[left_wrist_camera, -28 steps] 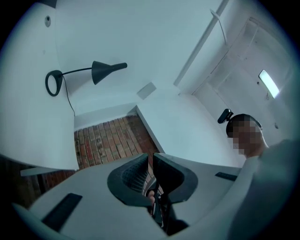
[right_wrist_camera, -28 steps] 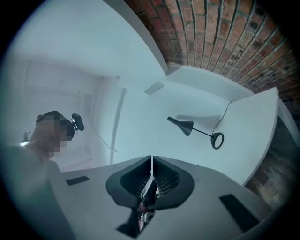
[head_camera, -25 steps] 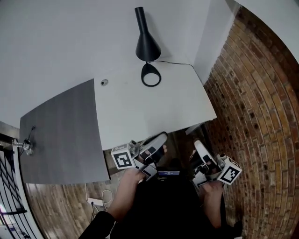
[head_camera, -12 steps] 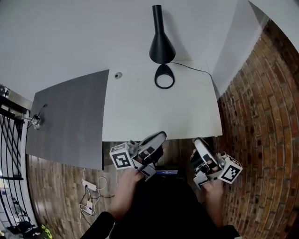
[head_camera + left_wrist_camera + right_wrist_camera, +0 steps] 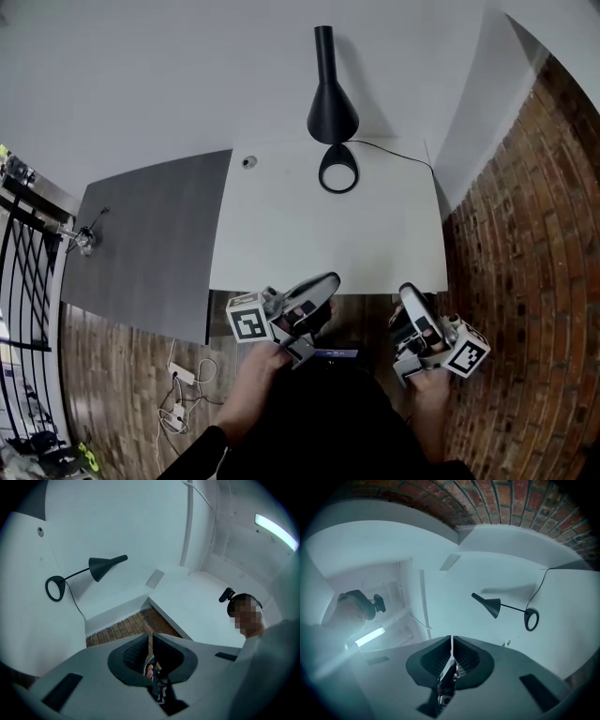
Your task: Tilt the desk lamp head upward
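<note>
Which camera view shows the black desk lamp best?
The left gripper view: the desk lamp appears side-on, its cone head, thin arm and ring base all distinct. The right gripper view shows the same profile, smaller. The head view looks from above, so the arm cannot be made out.

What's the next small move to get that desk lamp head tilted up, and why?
Probably reach the right gripper forward toward the lamp head, opening its jaws on the way. Both it and the left gripper are shut, empty and short of the desk, with the lamp head at its far edge.
</note>
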A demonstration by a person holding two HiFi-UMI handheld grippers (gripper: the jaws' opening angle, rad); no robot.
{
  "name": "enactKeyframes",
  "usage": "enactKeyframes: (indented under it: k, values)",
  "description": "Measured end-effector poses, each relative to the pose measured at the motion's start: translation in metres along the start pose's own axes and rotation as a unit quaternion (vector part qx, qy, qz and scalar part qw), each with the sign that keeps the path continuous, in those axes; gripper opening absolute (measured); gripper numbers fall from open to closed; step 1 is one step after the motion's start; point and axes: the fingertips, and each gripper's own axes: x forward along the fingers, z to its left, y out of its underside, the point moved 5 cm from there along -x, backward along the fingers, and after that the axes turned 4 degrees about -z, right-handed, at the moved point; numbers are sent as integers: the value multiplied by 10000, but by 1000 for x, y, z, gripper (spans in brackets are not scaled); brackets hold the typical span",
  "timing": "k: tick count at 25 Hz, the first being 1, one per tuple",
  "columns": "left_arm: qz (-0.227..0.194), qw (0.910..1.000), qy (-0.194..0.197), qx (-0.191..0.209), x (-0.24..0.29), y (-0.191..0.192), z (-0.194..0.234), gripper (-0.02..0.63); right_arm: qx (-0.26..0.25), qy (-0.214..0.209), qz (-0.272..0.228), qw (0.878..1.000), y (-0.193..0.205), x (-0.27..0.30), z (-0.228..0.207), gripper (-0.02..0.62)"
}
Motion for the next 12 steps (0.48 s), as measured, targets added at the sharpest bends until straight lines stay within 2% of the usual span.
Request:
enactKeyframes:
  k: [6,12]
  values:
    - [111,9998,158,-91,11,-11,14,38,-89,147,-53,9998,-1,7,-8,17]
    - [-27,9988,397,-281,19,-49,40,38,-260,341,-77,9991,-2,41,-20,17]
